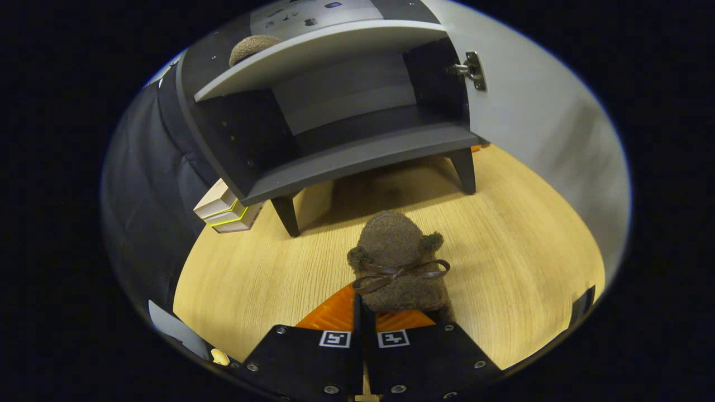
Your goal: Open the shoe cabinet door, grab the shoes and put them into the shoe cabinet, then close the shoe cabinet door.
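Wood floor point(503, 251); claw point(364, 312) clamps shoe point(397, 262), toe toward open cabinet point(357, 162).

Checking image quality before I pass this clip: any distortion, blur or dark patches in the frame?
Gripper view: strong fisheye bend, so the cabinet shelves curve; the open door looks smeared and soft; the cabinet's lower compartment is dark, with shadow on the floor beneath; the brown shoe held in the gripper is sharp; no glare.
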Tool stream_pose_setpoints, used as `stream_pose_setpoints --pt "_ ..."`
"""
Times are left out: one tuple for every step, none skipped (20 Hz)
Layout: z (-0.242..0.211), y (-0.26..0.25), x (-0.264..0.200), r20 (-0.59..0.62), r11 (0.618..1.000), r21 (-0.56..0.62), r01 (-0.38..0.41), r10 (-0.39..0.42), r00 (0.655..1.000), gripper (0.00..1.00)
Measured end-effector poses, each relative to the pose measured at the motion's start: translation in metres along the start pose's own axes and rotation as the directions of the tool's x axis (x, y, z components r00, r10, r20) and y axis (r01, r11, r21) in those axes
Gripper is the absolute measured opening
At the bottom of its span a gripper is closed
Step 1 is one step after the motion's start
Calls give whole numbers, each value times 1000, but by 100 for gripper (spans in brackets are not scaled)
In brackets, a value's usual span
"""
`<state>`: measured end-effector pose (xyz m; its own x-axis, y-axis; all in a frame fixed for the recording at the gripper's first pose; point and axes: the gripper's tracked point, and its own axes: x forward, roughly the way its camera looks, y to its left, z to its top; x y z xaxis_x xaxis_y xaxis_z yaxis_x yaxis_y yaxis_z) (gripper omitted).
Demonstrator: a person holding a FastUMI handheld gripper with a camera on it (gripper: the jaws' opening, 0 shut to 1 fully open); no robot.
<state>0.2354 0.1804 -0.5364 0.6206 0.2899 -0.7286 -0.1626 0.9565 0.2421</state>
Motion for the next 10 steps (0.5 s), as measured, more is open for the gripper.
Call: stream_pose_setpoints --pt "8 2 -7 13 1000 -5 -1 1 1000 4" --pt "18 4 -16 28 1000 -11 -1 1 1000 4" --pt "29 5 -25 45 1000 -17 3 -2 999 3" --pt "42 7 -34 63 1000 -24 9 -8 998 3" --pt "56 9 -41 84 999 -32 17 -14 996 3" --pt "69 10 -49 100 999 -41 25 -21 995 3" --pt "83 14 -57 117 998 -51 35 -29 993 3" --pt "97 16 -64 136 997 -60 47 -39 990 3" --pt "111 20 -71 156 996 -65 57 -46 987 4" --pt "125 25 -77 176 996 -65 62 -49 983 4"
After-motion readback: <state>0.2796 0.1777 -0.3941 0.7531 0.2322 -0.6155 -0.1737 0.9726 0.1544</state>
